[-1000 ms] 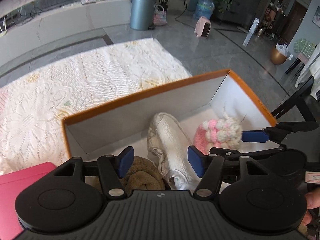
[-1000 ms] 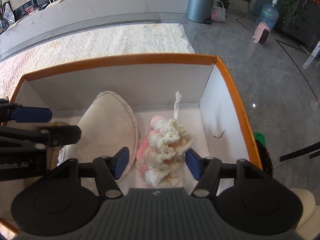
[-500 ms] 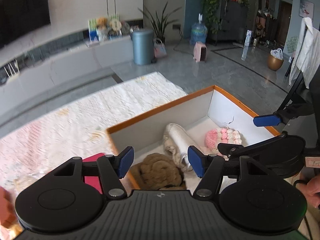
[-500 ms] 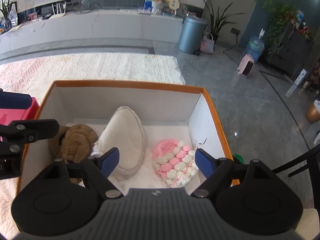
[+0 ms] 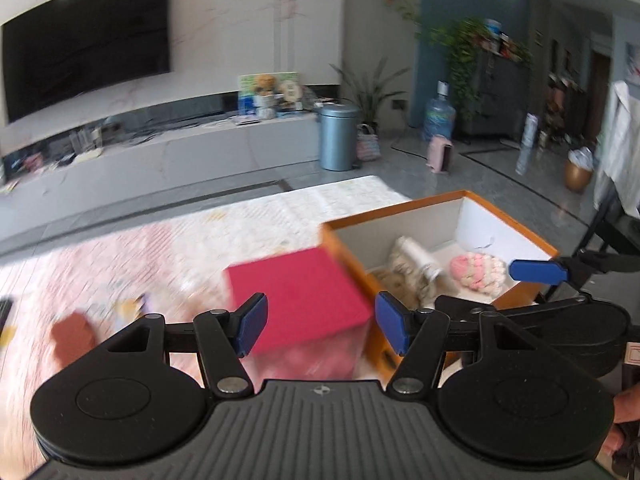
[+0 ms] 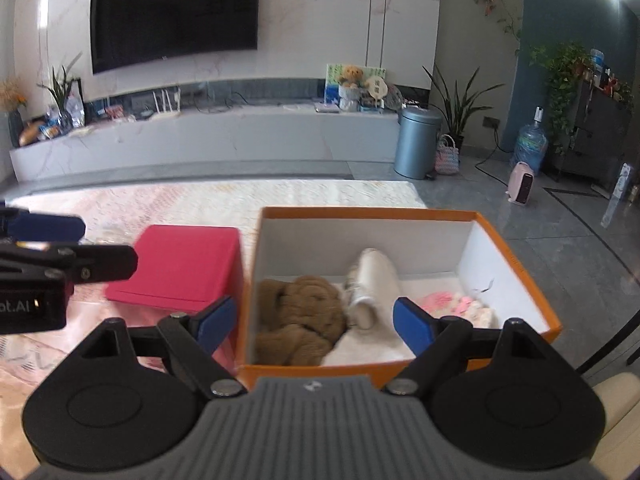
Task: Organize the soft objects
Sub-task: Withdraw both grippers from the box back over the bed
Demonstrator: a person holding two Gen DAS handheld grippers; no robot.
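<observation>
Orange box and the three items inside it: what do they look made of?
Orange box: likely cardboard, thin stiff walls, matte white inside. Brown bundle: fuzzy plush or knit. White roll: looks like rolled cloth, weave unclear. Pink and cream hat: chunky bobbled yarn.

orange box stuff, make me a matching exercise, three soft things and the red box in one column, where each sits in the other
Things:
1. brown bundle
2. white roll
3. pink knit
4. red box

Places, as the right wrist view shows them:
A. middle of the orange box
B. on the rug, outside the orange box
C. right end of the orange box
D. left end of the orange box

Pairs: 1-D, 2-A, 3-C, 4-B
</observation>
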